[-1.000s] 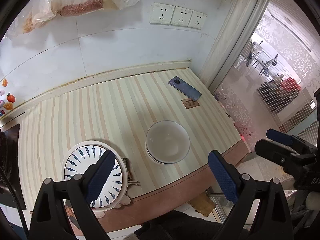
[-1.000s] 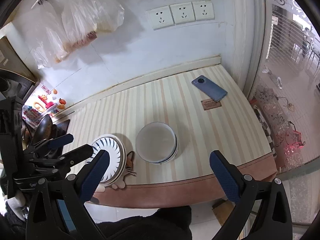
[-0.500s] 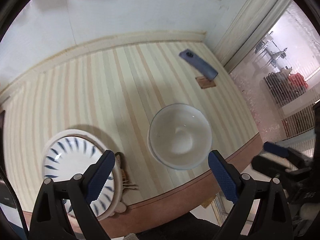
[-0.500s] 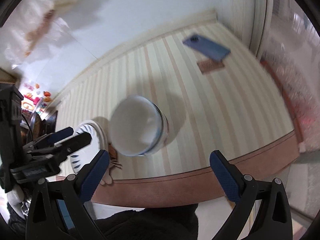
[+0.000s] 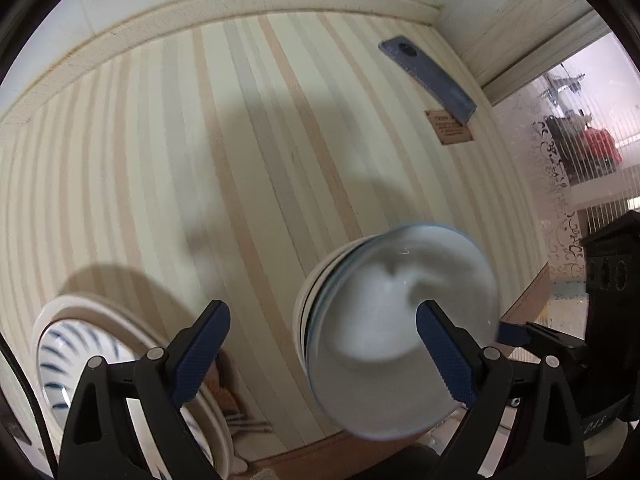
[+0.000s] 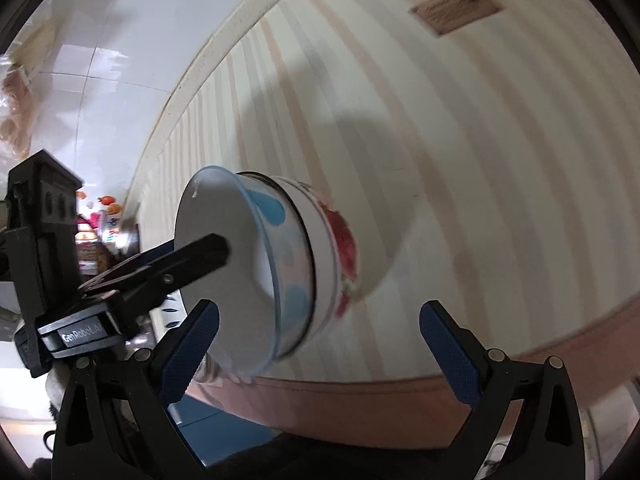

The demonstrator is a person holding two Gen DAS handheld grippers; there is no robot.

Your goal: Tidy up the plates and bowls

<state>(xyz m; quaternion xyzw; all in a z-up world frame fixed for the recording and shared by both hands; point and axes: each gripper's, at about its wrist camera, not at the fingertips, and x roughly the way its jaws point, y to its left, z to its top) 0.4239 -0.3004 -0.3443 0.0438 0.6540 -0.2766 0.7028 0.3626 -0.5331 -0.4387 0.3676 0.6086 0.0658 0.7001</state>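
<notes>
- Our left gripper is spread wide, holding nothing — one finger reaches over the mouth of the top bowl, the other hangs outside, toward the patterned plate. That looks to us like straddling the near wall for a rim pinch.
- Seen from the right wrist, the left gripper has a finger inside the bowl's mouth, which fits that reading.
- The bowl stack sits between and just ahead of our right gripper, whose jaws are also wide and empty. We judge it is waiting alongside rather than grasping.
- The stack is nested — blue-spotted bowl on top, red-flowered bowl below — so lifting by the rim should take only the top one, if it doesn't stick.
- Whether any pad touches the rim, we cannot tell — the frame is blurred.
- Far ahead, near the wall, lie a phone and a small brown card, well clear of us.
- The striped table ahead lies open.
</notes>
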